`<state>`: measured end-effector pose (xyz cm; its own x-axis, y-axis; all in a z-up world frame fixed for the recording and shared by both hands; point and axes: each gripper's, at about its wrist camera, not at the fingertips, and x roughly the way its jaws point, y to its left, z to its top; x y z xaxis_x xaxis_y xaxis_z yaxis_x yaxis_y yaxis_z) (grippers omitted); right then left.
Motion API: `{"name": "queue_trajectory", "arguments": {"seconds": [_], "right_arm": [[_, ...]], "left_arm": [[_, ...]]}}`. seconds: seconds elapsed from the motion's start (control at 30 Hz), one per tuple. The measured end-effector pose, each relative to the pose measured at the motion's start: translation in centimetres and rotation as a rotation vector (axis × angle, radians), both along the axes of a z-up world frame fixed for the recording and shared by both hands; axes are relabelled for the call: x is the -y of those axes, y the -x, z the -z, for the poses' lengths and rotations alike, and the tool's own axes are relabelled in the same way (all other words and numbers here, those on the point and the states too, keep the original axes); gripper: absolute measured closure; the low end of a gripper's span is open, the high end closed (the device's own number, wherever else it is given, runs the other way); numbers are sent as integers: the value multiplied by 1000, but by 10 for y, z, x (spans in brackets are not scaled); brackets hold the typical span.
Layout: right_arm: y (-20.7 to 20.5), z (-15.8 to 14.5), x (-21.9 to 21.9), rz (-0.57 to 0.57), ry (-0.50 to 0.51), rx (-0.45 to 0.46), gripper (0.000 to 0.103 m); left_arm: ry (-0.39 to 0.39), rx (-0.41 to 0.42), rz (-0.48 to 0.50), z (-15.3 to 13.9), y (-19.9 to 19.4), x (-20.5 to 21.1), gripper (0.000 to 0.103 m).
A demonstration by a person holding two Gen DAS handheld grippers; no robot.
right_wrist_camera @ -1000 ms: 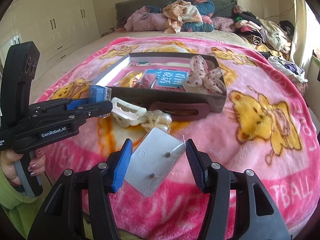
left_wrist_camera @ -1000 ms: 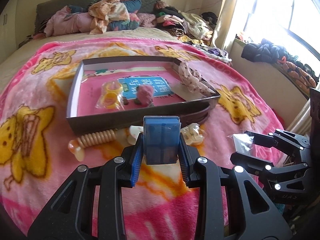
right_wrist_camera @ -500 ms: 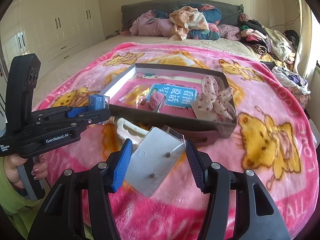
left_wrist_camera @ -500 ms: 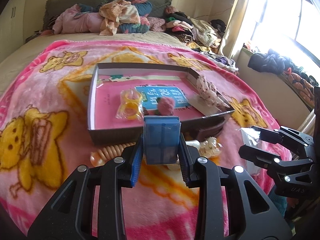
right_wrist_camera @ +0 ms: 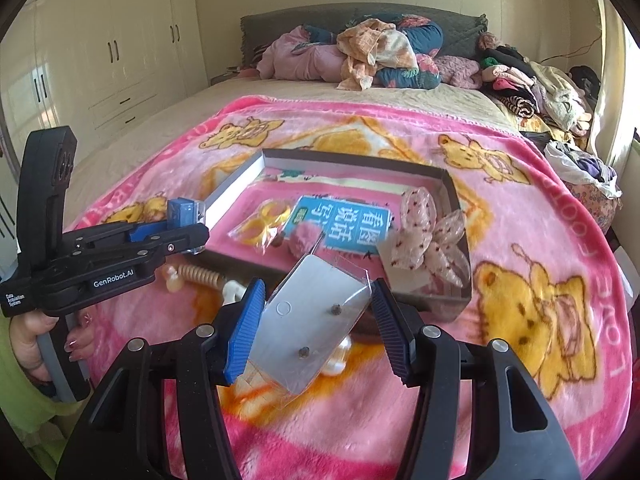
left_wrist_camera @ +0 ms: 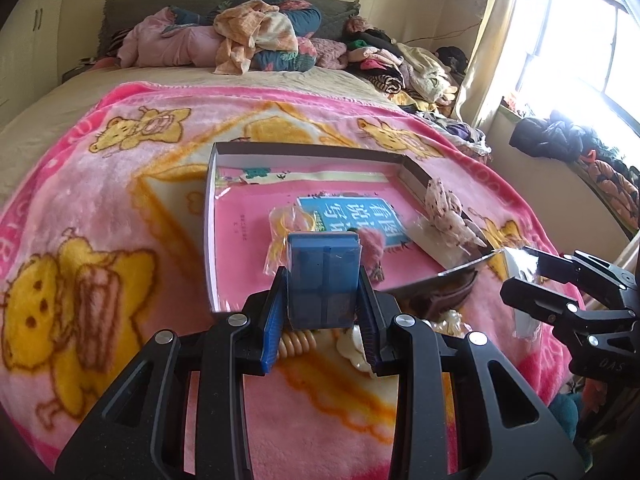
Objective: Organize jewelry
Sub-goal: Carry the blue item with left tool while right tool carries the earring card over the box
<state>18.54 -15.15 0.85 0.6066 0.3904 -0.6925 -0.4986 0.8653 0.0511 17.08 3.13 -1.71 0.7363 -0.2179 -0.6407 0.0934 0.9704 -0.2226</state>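
Left wrist view: the left gripper [left_wrist_camera: 322, 304] clamps a small translucent blue plastic box [left_wrist_camera: 322, 280] upright between its blue ribbed pads, the box's top rising above the fingertips. Just beyond the jaws lies a shallow dark-walled cardboard tray [left_wrist_camera: 210, 200] on a pink fleece blanket printed with yellow bears [left_wrist_camera: 100, 208]. Inside the tray, past the box, sit a clear bag of yellow rings [left_wrist_camera: 282, 220], a fuzzy pink hair tie [left_wrist_camera: 372, 242] and a blue label with Chinese characters [left_wrist_camera: 360, 214]. A spotted sheer fabric bow [left_wrist_camera: 448, 212] drapes over the tray's right wall. Beneath the fingertips lie a beige spiral hair clip [left_wrist_camera: 298, 342] and a cream pearl clip [left_wrist_camera: 352, 350].

Right wrist view: the right gripper [right_wrist_camera: 318, 330] grasps a clear plastic sleeve holding a silver card with two stud earrings [right_wrist_camera: 316, 320], tilted diagonally between the pads, its upper corner over the tray's near wall. To the left of these jaws, a hand [right_wrist_camera: 40, 340] with painted nails grips the other tool's handle.
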Motion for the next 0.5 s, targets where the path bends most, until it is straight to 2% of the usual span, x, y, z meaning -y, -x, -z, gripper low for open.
{"name": "queue_trajectory", "arguments": {"seconds": [0.5], "right_arm": [[-37,-6,5,37,46,28,50]], "left_arm": [[10,8,-7,-4,-31,1,78]]}}
